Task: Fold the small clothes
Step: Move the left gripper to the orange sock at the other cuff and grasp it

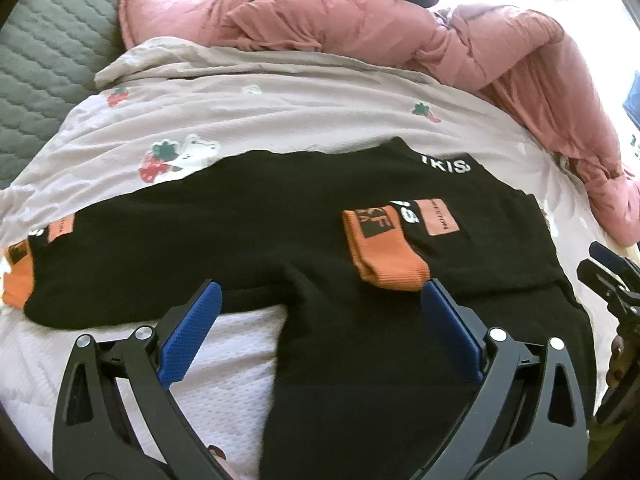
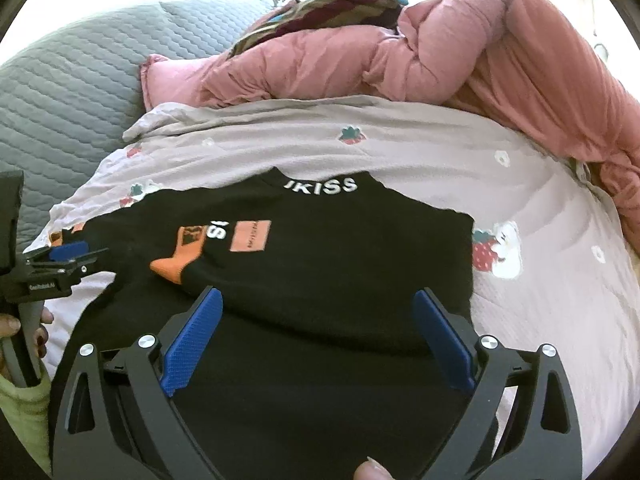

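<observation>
A black sweater (image 1: 240, 220) (image 2: 340, 248) with white lettering at the collar lies flat on a pale lilac strawberry-print sheet (image 1: 280, 100). One sleeve is folded across the chest, and its orange cuff (image 1: 386, 252) (image 2: 176, 264) rests on the body. The other sleeve stretches out sideways, ending in an orange cuff (image 1: 18, 280). My left gripper (image 1: 320, 300) (image 2: 72, 252) hovers open over the sweater's lower part, nothing between its blue pads. My right gripper (image 2: 320, 308) (image 1: 612, 280) stands open above the hem area, also holding nothing.
A bunched pink duvet (image 1: 400, 28) (image 2: 440, 52) lies along the far side of the bed. A grey quilted cover (image 1: 48, 52) is at the far left, with striped cloth (image 2: 340, 4) behind the duvet. A person's hand (image 2: 24, 332) holds the left gripper's handle.
</observation>
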A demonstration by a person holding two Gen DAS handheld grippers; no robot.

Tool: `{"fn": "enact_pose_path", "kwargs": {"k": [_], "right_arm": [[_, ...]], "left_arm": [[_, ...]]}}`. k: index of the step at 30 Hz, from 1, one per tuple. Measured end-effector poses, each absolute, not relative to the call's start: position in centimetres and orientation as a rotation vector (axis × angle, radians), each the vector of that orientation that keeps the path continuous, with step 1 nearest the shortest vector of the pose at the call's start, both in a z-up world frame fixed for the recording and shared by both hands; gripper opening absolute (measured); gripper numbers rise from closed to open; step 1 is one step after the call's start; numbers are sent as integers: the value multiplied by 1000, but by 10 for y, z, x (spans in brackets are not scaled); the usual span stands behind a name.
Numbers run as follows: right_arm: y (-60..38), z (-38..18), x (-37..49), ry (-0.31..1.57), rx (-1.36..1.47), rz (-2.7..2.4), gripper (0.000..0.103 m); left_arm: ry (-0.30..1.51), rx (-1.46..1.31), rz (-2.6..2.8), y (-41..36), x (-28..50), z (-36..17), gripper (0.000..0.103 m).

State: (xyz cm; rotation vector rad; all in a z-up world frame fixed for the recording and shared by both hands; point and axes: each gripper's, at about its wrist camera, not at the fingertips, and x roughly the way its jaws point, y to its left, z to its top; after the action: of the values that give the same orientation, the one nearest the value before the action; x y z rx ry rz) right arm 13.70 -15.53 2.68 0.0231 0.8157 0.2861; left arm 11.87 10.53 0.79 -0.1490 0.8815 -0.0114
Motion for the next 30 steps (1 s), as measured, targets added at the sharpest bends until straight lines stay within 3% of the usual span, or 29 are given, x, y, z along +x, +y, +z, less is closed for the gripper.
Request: {"fn": "enact_pose_path", "kwargs": {"k": [30], "right_arm": [[-39,43,150,769,-70,476,96]], "left_arm": [[808,-263,235,185,106,15,93]]}}
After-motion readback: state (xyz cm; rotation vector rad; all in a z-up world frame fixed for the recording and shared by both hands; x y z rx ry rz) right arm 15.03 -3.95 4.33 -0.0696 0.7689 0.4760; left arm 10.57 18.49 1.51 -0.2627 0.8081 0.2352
